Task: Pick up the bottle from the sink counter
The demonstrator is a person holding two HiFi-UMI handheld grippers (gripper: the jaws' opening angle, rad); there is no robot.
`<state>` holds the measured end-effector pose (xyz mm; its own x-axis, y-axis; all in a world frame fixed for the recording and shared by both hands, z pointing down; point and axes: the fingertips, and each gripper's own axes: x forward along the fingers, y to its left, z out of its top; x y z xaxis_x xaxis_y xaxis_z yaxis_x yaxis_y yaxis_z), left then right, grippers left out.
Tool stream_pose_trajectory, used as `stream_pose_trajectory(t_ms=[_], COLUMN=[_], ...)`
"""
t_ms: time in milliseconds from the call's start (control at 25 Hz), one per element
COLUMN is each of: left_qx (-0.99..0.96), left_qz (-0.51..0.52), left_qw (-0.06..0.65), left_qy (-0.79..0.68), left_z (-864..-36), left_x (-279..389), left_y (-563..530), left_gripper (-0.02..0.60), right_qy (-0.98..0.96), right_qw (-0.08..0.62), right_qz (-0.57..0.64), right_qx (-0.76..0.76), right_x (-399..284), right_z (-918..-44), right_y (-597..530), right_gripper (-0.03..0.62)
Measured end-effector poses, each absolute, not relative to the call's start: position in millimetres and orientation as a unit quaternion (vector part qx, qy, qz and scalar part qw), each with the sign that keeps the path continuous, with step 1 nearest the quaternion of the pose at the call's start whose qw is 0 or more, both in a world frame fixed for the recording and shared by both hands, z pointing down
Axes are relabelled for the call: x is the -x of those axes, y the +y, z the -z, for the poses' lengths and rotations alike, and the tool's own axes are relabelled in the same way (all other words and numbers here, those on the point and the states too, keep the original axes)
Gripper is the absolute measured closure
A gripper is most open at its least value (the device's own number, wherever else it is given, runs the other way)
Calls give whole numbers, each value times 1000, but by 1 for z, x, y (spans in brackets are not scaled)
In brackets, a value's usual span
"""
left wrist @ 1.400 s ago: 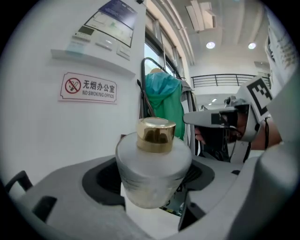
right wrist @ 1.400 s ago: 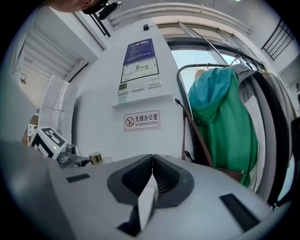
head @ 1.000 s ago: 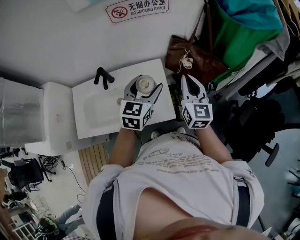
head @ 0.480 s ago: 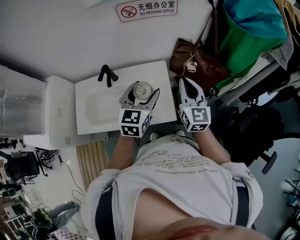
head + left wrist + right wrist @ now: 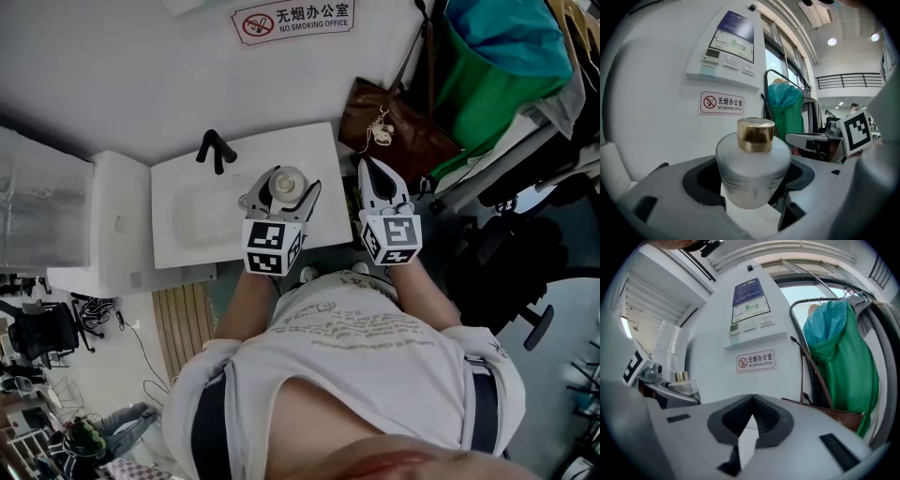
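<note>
1. The bottle (image 5: 753, 173) stands upright, gold cap up, over the worktop's (image 5: 314, 141) right end.
2. The left tongs (image 5: 284, 183) clamp its sides; the right tongs (image 5: 751, 401) are closed and empty.
3. The tongs hide its base.

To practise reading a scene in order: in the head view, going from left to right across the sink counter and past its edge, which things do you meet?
black faucet → white bottle → right tool → green garment

No-smoking sign (image 5: 293, 17) mounted on the white wall (image 5: 141, 75). Brown bag (image 5: 398, 127) hangs beside a green garment (image 5: 483, 103). Control panel (image 5: 729, 44) fixed above the sign; black office chair (image 5: 37, 342) at lower left
</note>
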<state>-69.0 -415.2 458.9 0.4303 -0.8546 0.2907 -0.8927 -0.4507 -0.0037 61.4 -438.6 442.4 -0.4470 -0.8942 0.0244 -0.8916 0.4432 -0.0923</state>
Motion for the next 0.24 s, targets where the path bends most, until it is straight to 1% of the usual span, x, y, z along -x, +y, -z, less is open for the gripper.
stream_pose_trajectory(t_ms=[240], left_qx=[-843], left_qz=[-128], left_qw=[77], left_qy=[-516], left_z=[-461], left_x=[66], left_y=[-411], left_gripper=[233], right_qy=[849], right_qw=[15], right_qz=[46], right_qx=[526], right_x=[-63], right_z=[-442], right_y=[-436], right_gripper=[569])
